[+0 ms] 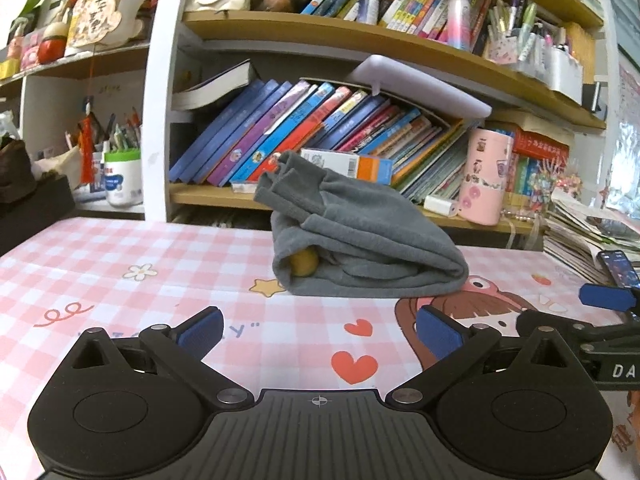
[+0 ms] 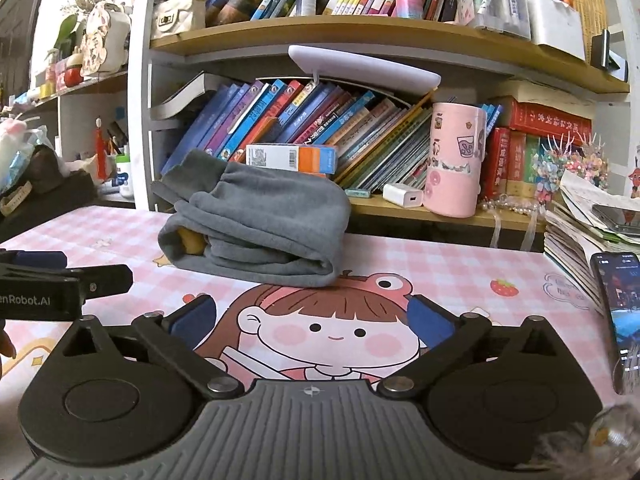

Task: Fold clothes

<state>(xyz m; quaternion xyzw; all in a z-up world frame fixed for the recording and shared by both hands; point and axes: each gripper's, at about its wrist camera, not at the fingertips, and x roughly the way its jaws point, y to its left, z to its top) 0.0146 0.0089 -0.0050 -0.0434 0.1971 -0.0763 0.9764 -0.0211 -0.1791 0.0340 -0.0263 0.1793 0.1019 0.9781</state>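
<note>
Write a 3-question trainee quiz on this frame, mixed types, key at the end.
1. True or false: the left gripper is shut on the grey garment.
2. Multiple choice: where does the grey garment lie? A) on the bookshelf B) folded in a bundle on the pink checked tablecloth C) hanging from the right gripper
3. Fill in: a small ______-coloured patch shows in the open end of the bundle.

Key: 1 false, both grippers stand open over the cloth with nothing between the jaws. 2 B. 3 yellow; what it is cannot be told.
</note>
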